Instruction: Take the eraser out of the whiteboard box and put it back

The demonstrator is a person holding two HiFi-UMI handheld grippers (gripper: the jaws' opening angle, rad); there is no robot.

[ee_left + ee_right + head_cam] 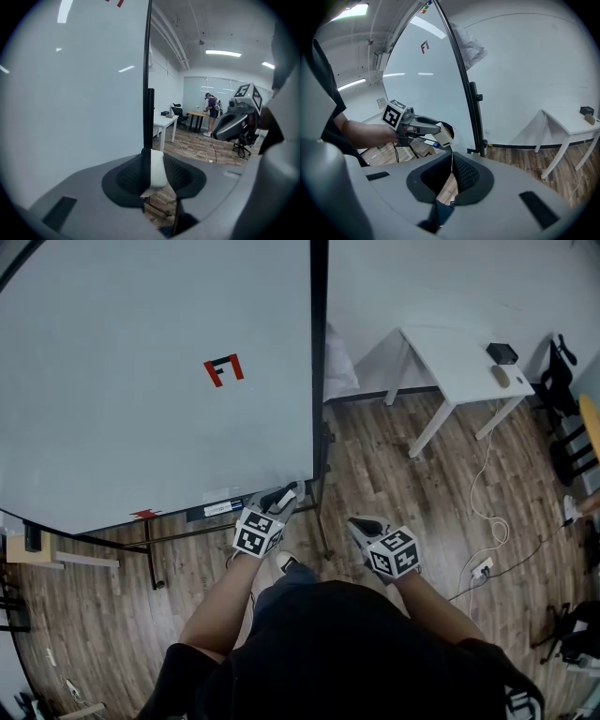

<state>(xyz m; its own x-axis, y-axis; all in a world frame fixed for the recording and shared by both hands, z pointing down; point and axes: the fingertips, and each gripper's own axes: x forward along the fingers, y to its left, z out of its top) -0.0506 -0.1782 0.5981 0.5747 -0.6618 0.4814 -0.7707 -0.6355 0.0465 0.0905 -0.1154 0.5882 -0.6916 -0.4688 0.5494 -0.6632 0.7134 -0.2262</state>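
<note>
Between the jaws of left gripper (pixel 154 158), eraser (pixel 158 174), long axis toward whiteboard (pixel 70 103)

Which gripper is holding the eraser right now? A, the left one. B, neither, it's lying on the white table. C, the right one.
A: the left gripper is closed on the pale eraser, which sits between its pads, while the right gripper has its jaws together with nothing in them.

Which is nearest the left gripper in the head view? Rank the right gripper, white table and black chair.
1. right gripper, close beside it, lower middle.
2. white table, upper right, by the wall.
3. black chair, beyond the table, right edge.
</note>
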